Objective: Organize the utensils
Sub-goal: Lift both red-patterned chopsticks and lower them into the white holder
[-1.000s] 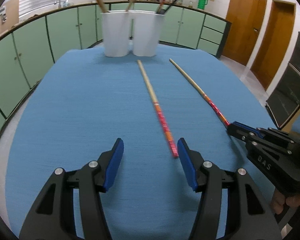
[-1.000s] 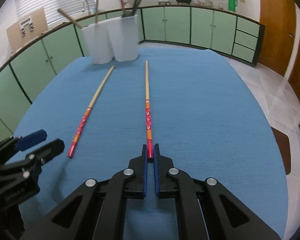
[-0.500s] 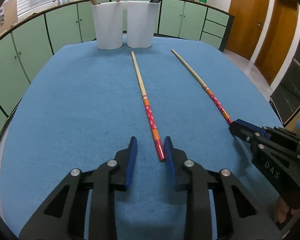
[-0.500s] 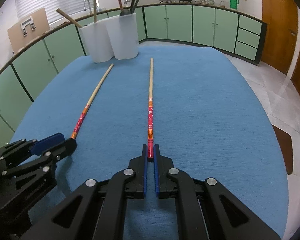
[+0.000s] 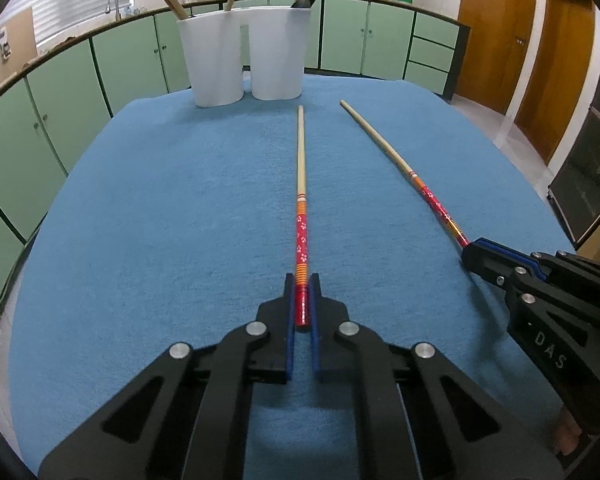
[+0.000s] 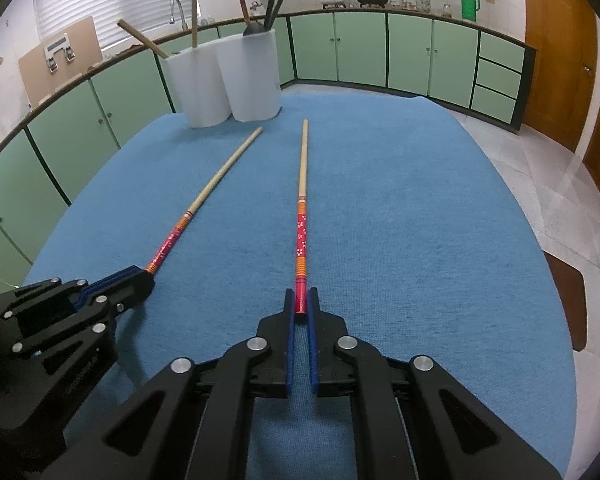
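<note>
Two long chopsticks with red patterned handles lie on the blue cloth table [image 5: 160,220]. My left gripper [image 5: 301,280] is shut on the red end of the left chopstick [image 5: 301,184], which points at the white holders. My right gripper [image 6: 301,294] is shut on the red end of the right chopstick [image 6: 302,200]. The right gripper shows in the left wrist view [image 5: 470,250], closed on the right chopstick [image 5: 396,160]. The left gripper shows in the right wrist view [image 6: 146,276], on the left chopstick [image 6: 212,188].
Two white utensil holders [image 5: 240,64] [image 6: 228,80] stand at the table's far edge, holding several wooden and dark utensils. Green cabinets ring the room. Wooden doors [image 5: 496,32] are at the right. A dark chair [image 5: 588,184] stands by the table's right edge.
My left gripper moved up to the left chopstick's red end and closed on it. The right gripper stayed shut on its chopstick.
</note>
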